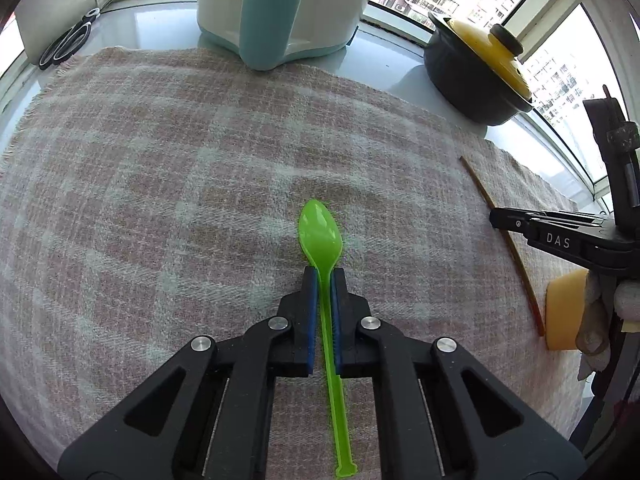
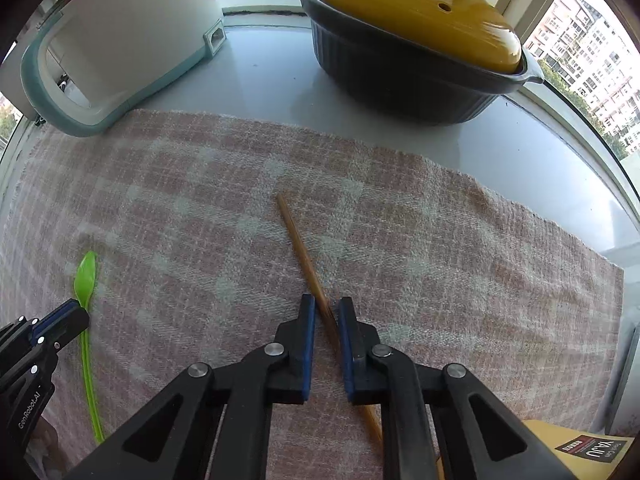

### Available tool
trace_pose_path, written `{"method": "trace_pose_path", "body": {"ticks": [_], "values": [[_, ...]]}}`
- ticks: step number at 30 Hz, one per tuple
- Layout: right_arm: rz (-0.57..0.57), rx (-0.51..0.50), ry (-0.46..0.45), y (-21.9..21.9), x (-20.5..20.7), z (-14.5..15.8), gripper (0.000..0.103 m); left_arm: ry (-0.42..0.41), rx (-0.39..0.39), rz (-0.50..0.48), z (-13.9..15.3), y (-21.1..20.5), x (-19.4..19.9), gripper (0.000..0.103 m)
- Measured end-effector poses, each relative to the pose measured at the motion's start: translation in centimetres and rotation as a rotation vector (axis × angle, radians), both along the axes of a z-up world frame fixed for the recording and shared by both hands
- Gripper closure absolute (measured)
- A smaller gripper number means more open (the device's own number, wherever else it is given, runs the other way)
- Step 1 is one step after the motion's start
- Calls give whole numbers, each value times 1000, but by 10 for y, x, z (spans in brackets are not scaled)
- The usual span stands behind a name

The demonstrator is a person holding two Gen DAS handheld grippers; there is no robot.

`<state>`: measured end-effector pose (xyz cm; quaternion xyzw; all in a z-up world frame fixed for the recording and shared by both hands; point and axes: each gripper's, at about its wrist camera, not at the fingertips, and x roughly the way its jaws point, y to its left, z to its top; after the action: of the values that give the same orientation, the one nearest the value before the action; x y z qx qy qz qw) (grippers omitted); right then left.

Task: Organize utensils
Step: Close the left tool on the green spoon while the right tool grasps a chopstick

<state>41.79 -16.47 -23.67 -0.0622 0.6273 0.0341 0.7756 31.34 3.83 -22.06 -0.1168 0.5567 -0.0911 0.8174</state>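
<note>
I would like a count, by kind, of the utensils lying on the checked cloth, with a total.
Green plastic spoon: 1
Brown wooden chopstick: 1
Total: 2
Both lie on the checked cloth; the left hand-held gripper is shut on the spoon, the right hand-held gripper on the chopstick.

spoon (image 1: 321, 236): bright lime green
chopstick (image 2: 304, 256): reddish brown wood
cloth (image 1: 160, 168): pink and pale grey plaid weave
pot (image 2: 400, 76): dark navy, mustard yellow lid
appliance (image 1: 280, 4), 12 o'clock: white, teal trim
claw pads (image 1: 312, 312): blue on black
</note>
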Motion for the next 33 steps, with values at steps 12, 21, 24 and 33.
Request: {"method": "trace_pose_path", "body": {"ticks": [12, 21, 24, 33], "values": [[32, 93, -48, 19, -16, 24, 100, -23, -62, 55, 16, 24, -20, 100], [74, 159, -131, 27, -65, 66, 100, -107, -61, 62, 50, 30, -42, 103], [93, 155, -154, 30, -77, 73, 100, -116, -36, 54, 53, 31, -46, 103], [107, 187, -174, 29, -89, 85, 100, 88, -38, 76, 17, 24, -17, 78]]}}
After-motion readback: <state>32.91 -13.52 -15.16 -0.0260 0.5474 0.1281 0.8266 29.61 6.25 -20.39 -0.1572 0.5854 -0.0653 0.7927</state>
